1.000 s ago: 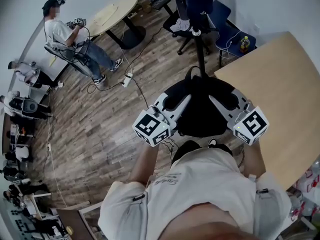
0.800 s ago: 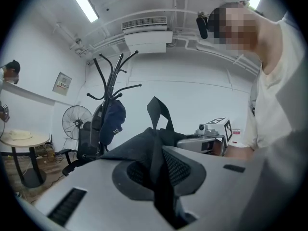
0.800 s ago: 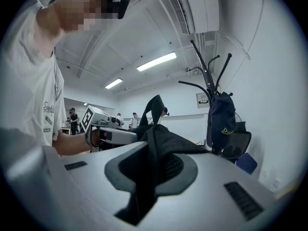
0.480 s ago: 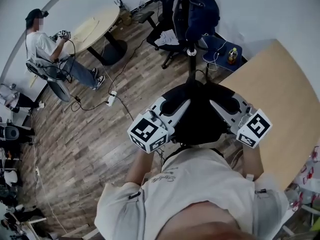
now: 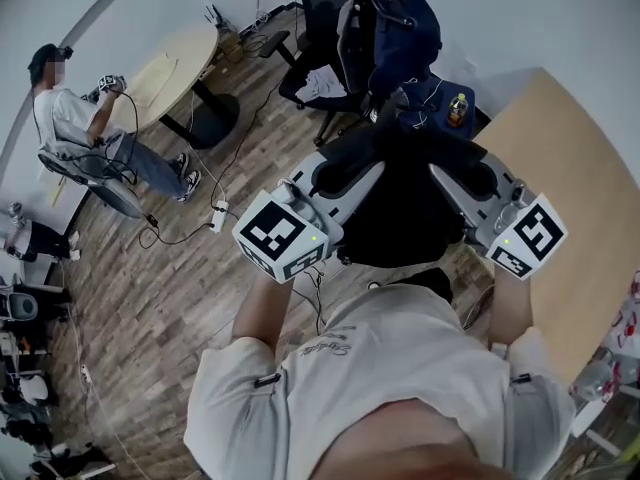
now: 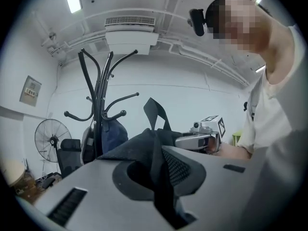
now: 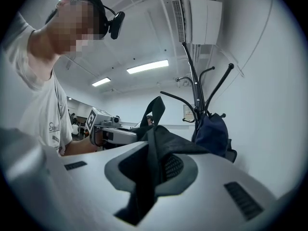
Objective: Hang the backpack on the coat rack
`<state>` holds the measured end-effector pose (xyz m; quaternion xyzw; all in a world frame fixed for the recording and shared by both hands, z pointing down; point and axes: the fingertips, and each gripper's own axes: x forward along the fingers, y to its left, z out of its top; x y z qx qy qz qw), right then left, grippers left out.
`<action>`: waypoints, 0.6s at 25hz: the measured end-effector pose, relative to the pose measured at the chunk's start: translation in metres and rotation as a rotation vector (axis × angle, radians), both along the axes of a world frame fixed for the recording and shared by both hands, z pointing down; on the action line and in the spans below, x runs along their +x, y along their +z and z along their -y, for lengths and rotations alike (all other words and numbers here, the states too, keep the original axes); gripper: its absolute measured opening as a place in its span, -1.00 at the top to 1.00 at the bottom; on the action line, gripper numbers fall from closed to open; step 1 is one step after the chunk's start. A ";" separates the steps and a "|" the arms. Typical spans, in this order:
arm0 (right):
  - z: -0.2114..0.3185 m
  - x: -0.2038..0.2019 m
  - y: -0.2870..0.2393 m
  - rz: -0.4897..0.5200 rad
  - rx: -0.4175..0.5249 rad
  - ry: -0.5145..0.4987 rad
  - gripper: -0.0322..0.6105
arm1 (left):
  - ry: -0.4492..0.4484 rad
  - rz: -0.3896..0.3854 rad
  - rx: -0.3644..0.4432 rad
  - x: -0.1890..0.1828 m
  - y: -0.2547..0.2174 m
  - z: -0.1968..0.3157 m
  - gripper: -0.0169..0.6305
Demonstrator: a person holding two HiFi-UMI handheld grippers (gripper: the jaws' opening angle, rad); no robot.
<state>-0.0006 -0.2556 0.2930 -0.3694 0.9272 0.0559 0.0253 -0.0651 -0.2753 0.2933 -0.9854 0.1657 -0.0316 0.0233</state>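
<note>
I hold a black backpack (image 5: 400, 218) up between both grippers, level, facing the coat rack. My left gripper (image 5: 345, 168) is shut on its fabric and a strap (image 6: 156, 177). My right gripper (image 5: 470, 173) is shut on fabric on the other side (image 7: 154, 167). The backpack's top loop (image 6: 154, 110) (image 7: 157, 109) stands upright between them. The black coat rack (image 5: 378, 38) (image 6: 98, 95) (image 7: 198, 88) stands just beyond, with curved hooks free near its top. A dark blue bag (image 5: 405, 23) (image 6: 113, 134) (image 7: 211, 134) hangs on it lower down.
A light wooden table (image 5: 580, 198) lies at my right. A black office chair (image 5: 315, 38) stands beside the rack, and a bottle (image 5: 457, 108) sits on a blue seat. Farther left are a round table (image 5: 170, 63), a seated person (image 5: 85, 133) and floor cables with a power strip (image 5: 218, 215).
Both grippers have carried the backpack up and forward toward the coat rack. The rack and blue bag now sit closer, right above the backpack in the head view.
</note>
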 end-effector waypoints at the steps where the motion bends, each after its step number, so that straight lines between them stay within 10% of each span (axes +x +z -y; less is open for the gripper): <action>1: 0.007 0.002 -0.003 -0.004 0.007 0.001 0.79 | -0.005 -0.005 0.011 0.002 -0.003 0.006 0.81; 15: 0.124 0.043 -0.031 -0.014 0.066 -0.085 0.78 | -0.085 -0.029 0.038 0.041 -0.028 0.113 0.81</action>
